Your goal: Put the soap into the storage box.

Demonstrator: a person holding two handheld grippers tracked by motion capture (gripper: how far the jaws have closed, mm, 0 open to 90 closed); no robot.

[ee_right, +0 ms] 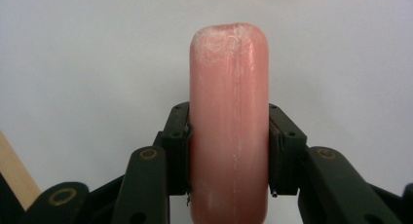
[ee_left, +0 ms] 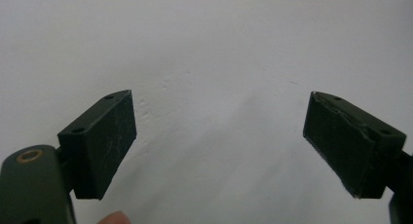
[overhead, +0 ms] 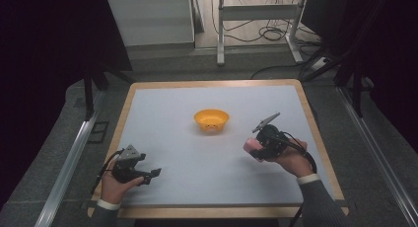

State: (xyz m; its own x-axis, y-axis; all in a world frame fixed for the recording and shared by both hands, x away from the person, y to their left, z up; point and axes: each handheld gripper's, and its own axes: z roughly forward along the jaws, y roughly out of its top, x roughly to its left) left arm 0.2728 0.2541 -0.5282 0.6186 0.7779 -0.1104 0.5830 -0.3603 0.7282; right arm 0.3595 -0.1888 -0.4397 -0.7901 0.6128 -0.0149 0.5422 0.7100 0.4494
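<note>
An orange bowl (overhead: 211,120) sits near the middle of the white table top (overhead: 177,108), empty as far as I can see. To its right and nearer me, my right gripper (overhead: 252,149) is shut on a pink rounded sausage-shaped piece (overhead: 250,146). In the right gripper view the pink piece (ee_right: 229,121) stands up between the two black pads, scuffed white at its tip. My left gripper (overhead: 154,174) rests low at the front left with its jaws wide apart; in the left gripper view both pads (ee_left: 104,136) frame bare white surface, and the left gripper (ee_left: 219,141) holds nothing.
A wooden rim (overhead: 315,133) borders the table top. Metal rails (overhead: 74,158) run along both sides below it. Behind the table stand a white frame (overhead: 256,15) and loose cables (overhead: 271,32) on the floor.
</note>
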